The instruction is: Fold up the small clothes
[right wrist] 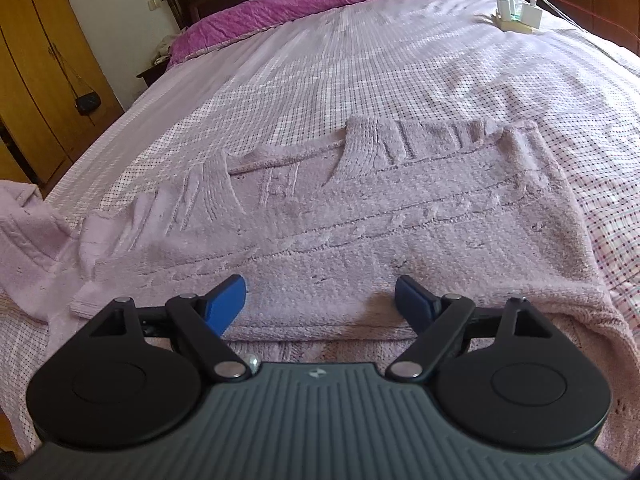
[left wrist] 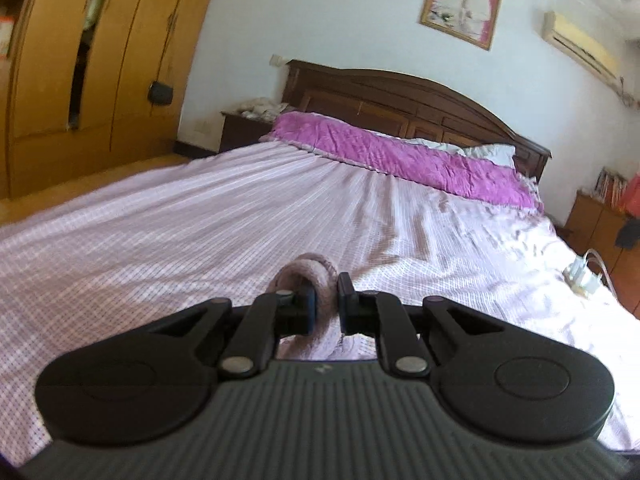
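A pale pink knitted sweater [right wrist: 360, 216] lies spread on the checked bedsheet [right wrist: 360, 60], its body folded flat, with a V-neck toward the far side. One sleeve [right wrist: 28, 220] rises off the bed at the left edge of the right wrist view. My left gripper [left wrist: 325, 296] is shut on that sleeve's ribbed cuff [left wrist: 308, 270], which loops up above the fingers, held above the bed. My right gripper [right wrist: 320, 300] is open, its blue pads [right wrist: 228, 300] just over the sweater's near edge, holding nothing.
A purple quilt [left wrist: 400, 156] and a white pillow [left wrist: 492, 152] lie at the dark wooden headboard [left wrist: 400, 96]. A power strip with white chargers [right wrist: 516, 12] sits on the bed's right side. Yellow wardrobes [left wrist: 100, 60] stand left of the bed.
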